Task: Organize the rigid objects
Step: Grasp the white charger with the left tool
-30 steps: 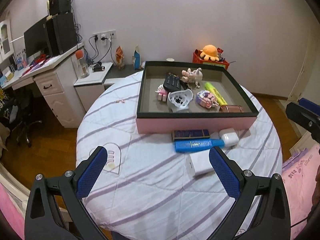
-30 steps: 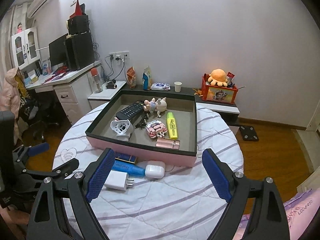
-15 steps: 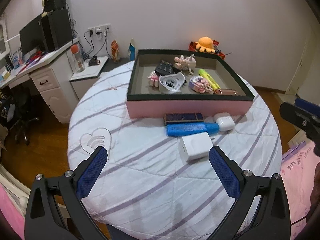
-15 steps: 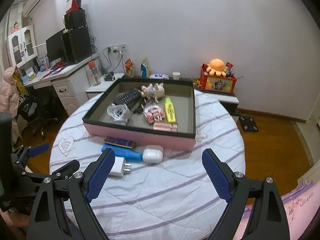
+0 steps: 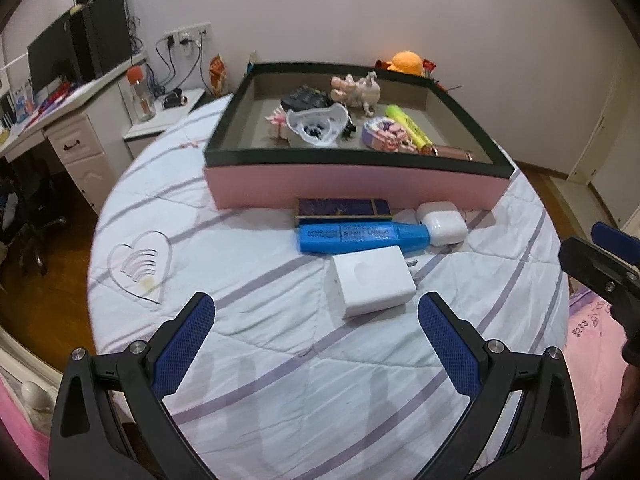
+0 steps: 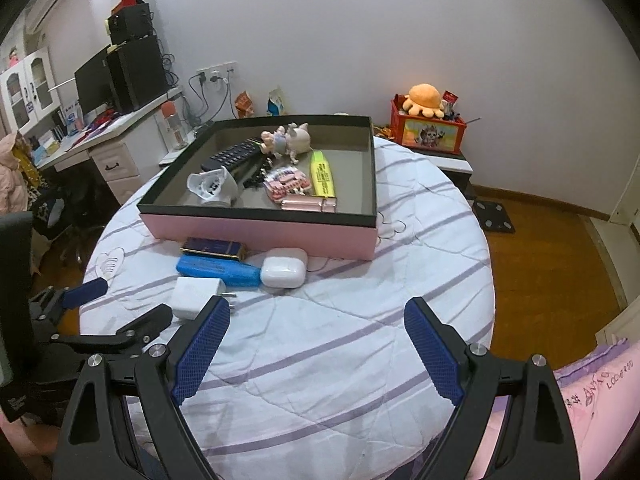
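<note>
A pink box with a dark rim (image 5: pixel 352 188) (image 6: pixel 264 228) sits on the round table and holds a remote (image 6: pixel 234 154), a toy figure (image 6: pixel 286 140), a yellow highlighter (image 6: pixel 322 174) and other small items. In front of it lie a dark blue case (image 5: pixel 342 208), a blue marker (image 5: pixel 360 236), a white earbud case (image 5: pixel 442 226) and a white charger (image 5: pixel 372 280). My left gripper (image 5: pixel 316 312) hovers open just before the charger. My right gripper (image 6: pixel 316 316) is open over bare cloth, to the right of the left one (image 6: pixel 100 304).
The table wears a white quilt with purple stripes (image 6: pixel 340 340). A desk with monitor and speakers (image 6: pixel 120 76) stands at the left. A red toy box with an orange plush (image 6: pixel 426 128) sits behind the table. Pink bedding (image 5: pixel 596 332) borders the right side.
Both grippers have come down and closer to the table. The items in front of the box now look larger, and the charger sits just ahead of my left fingers. Both stay open.
</note>
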`<action>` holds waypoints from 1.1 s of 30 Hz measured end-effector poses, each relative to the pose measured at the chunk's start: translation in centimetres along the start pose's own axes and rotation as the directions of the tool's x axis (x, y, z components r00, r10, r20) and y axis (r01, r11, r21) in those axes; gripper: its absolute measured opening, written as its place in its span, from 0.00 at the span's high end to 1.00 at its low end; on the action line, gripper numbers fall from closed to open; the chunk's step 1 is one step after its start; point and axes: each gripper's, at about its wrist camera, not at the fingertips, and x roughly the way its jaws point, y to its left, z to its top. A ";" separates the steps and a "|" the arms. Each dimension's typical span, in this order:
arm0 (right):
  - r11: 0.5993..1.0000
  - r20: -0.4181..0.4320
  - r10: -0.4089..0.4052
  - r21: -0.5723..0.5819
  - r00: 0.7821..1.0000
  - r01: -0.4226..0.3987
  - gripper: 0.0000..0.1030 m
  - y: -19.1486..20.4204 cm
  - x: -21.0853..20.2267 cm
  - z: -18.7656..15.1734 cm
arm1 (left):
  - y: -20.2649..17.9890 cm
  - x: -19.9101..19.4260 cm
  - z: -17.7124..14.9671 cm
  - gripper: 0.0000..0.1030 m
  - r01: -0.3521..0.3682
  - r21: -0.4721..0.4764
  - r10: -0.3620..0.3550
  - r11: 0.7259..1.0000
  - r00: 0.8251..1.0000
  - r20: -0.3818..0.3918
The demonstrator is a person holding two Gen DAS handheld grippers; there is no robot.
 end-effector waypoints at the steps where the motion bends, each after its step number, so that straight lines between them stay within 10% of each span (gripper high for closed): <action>1: 1.000 -0.001 -0.002 0.003 1.000 0.002 0.12 -0.2 0.1 0.0 | -0.2 0.4 0.0 0.00 0.004 -0.005 -0.004 1.000 1.000 -0.006; 25: 0.995 -0.064 0.028 0.097 0.998 -0.022 0.12 -3.3 3.4 -0.1 | -1.8 6.0 0.8 0.02 -0.058 -0.018 0.057 0.998 0.997 -0.053; 33: 0.992 -0.082 0.056 0.118 0.995 -0.046 0.12 -3.3 4.2 -0.3 | -2.2 5.2 0.6 0.38 -0.044 0.041 0.045 0.998 0.999 -0.010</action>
